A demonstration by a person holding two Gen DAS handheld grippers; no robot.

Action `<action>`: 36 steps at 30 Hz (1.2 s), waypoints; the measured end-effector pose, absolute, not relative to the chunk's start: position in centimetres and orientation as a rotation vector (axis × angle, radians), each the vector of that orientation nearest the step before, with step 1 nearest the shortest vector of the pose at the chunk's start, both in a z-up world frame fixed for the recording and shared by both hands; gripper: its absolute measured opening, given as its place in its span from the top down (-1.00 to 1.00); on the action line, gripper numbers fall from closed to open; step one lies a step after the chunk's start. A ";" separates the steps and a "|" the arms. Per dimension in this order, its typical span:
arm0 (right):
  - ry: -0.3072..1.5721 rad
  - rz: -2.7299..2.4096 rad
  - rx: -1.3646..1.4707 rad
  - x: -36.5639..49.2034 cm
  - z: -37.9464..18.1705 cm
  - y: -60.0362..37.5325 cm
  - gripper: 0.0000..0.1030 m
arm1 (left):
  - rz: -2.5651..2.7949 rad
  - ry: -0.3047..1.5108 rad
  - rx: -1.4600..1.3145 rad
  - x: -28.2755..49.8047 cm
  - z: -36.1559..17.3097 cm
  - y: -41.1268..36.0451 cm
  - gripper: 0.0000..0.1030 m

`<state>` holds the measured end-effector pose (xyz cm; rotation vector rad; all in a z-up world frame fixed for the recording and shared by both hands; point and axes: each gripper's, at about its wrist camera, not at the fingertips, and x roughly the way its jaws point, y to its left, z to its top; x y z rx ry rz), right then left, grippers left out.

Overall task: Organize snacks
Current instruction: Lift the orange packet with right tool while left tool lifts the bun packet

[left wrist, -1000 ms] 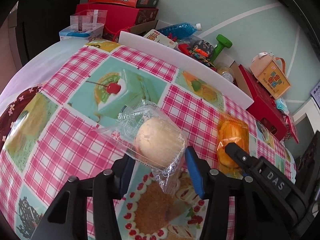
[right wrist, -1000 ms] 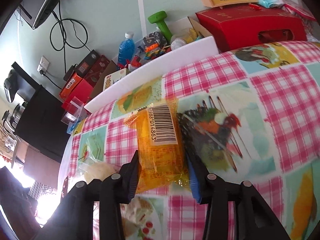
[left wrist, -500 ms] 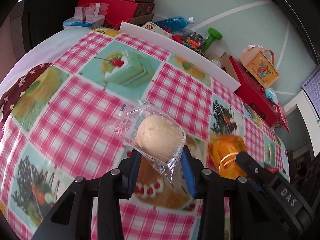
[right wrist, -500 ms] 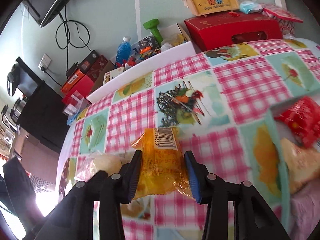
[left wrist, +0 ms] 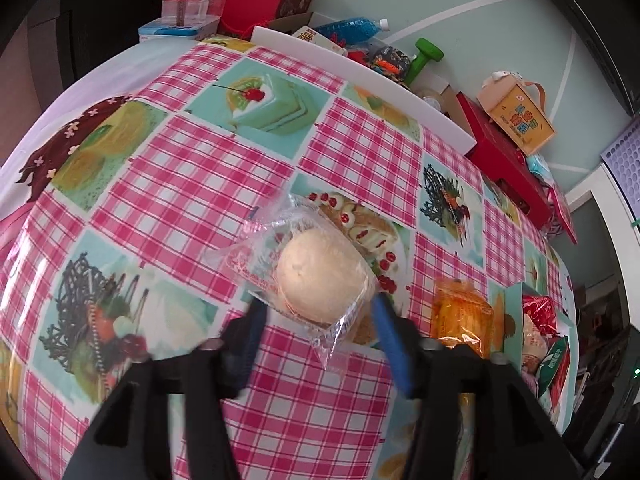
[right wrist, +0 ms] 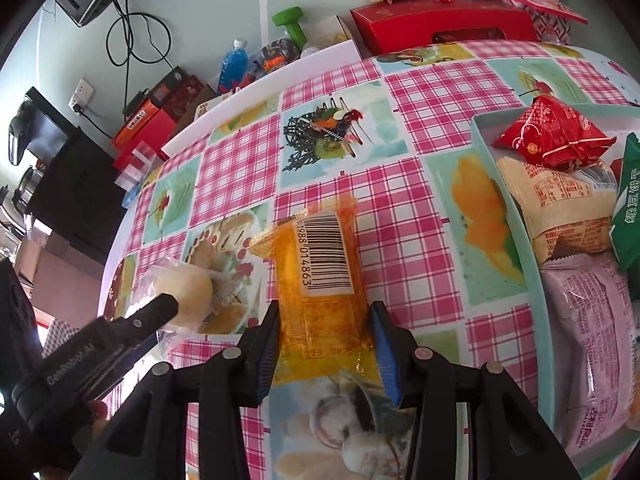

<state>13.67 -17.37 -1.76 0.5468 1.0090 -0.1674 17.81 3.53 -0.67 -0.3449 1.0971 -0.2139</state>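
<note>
My left gripper (left wrist: 320,320) is shut on a round pale bun in a clear wrapper (left wrist: 320,276) and holds it above the checked tablecloth (left wrist: 200,184). My right gripper (right wrist: 326,340) is shut on an orange snack packet with a barcode (right wrist: 324,276). The packet also shows at the right of the left wrist view (left wrist: 464,316). The bun also shows at the left of the right wrist view (right wrist: 184,292). A pale green tray (right wrist: 516,216) at the right holds several wrapped snacks, among them a red packet (right wrist: 552,136) and a pink one (right wrist: 592,320).
Behind the table's far edge lie red boxes (left wrist: 504,164), a blue bottle (left wrist: 352,30), a green dumbbell (left wrist: 424,56) and a yellow carton (left wrist: 520,116). The left gripper's body (right wrist: 92,356) is at the lower left of the right wrist view.
Both grippers have pulled back and to the right with their snacks. The tray of snacks has come into the right wrist view.
</note>
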 end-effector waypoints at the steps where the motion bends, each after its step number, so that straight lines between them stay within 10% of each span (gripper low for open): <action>1: 1.011 -0.164 0.549 13.7 -1.8 -17.4 0.10 | -0.215 1.092 -0.350 17.8 -0.5 3.7 -0.33; 26: 1.035 -0.171 0.434 15.2 -2.3 -16.9 0.06 | -0.117 1.084 -0.321 21.5 -2.8 2.2 -0.34; 36: 1.003 -0.156 0.449 14.9 -1.5 -17.2 0.14 | -0.151 1.050 -0.330 21.0 -1.6 2.0 0.01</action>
